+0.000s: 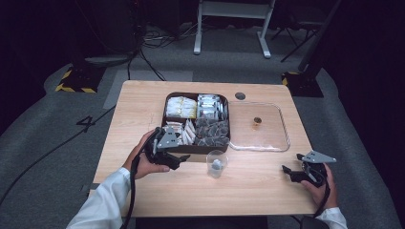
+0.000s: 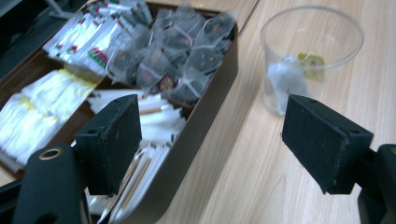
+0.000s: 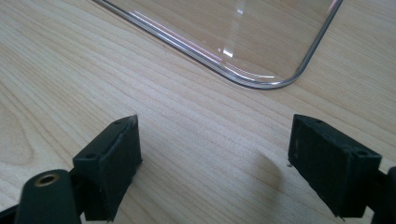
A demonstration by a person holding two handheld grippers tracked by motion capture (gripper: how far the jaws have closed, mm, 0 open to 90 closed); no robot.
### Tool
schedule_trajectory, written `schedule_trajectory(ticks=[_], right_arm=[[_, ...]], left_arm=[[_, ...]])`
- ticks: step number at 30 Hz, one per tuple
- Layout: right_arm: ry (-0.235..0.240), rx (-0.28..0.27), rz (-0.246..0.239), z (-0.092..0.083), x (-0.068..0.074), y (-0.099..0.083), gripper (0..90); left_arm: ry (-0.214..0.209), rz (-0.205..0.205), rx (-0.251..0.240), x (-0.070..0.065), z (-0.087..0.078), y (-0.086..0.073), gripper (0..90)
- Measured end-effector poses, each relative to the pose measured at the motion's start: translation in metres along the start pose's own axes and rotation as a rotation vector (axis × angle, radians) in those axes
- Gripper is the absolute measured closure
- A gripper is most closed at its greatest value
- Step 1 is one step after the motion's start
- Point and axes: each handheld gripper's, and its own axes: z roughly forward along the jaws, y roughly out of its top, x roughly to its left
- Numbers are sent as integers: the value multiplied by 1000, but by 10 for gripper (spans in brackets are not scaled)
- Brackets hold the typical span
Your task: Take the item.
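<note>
The clear plastic cup stands on the wooden table just in front of the brown compartment box, and there's a tea bag sitting in the bottom of it, its little tag resting against the inside wall. The left gripper hovers just to the left of the cup, over the box's front corner, its jaws spread wide with nothing between them. I'd say the bag is delivered and that hand is free for whatever comes next from the box.

Right behind the cup the box holds mesh tea bags; its near left compartment has white stick packets, so everything is a short reach away. The clear lid lies flat to the right of the box, off and out of the way.

Well to the right of the cup, the right gripper rests low at the table, jaws apart and empty, probably just parked while the other hand works.
</note>
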Motion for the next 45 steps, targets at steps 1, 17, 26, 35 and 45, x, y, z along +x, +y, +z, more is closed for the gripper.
schedule_trajectory(ticks=[1,17,26,35,45], right_arm=[[0,0,0,0,0,0,174],[-3,0,-1,0,0,0,174],[-5,-1,-2,0,0,0,174],[-6,-1,-3,0,0,0,174],[-9,-2,-3,0,0,0,174]], left_arm=[[6,4,1,0,-1,-1,201],[61,-30,60,-1,-9,-43,183],[105,-52,104,1,-13,-67,185],[133,-75,148,1,-19,-86,184],[152,-136,171,5,-23,-114,186]])
